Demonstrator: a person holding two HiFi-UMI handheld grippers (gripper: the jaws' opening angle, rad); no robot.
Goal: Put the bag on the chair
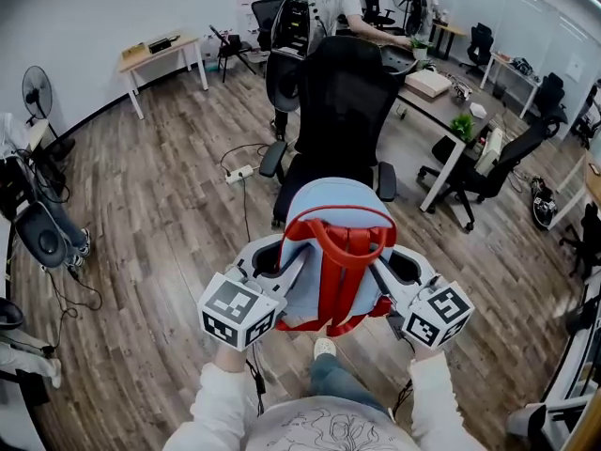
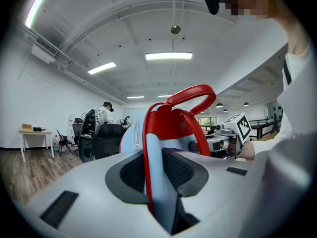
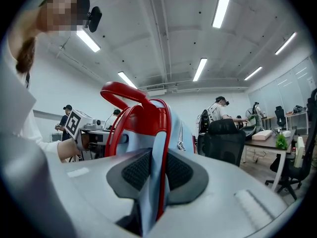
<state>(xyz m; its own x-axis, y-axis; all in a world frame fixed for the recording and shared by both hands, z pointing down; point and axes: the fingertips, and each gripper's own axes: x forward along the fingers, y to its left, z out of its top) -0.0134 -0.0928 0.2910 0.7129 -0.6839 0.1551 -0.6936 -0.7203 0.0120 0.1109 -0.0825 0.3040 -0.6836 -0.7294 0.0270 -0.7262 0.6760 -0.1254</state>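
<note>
A light blue bag [image 1: 333,224] with red straps and a red top handle hangs in the air between my two grippers, just in front of the person. My left gripper [image 1: 282,272] is shut on the bag's left edge [image 2: 157,177], blue fabric and red trim pinched between the pads. The right gripper [image 1: 383,275] is shut on the bag's right edge [image 3: 156,175] in the same way. Straight ahead, beyond the bag, stands a black office chair [image 1: 340,111] with its high back towards me; its seat is hidden behind the back and the bag.
A desk [image 1: 441,97] with a box and a plant stands right of the chair, with more black chairs [image 1: 488,172] beside it. A power strip and cable [image 1: 239,172] lie on the wood floor at the left. A fan [image 1: 38,92] and a speaker [image 1: 42,233] stand far left.
</note>
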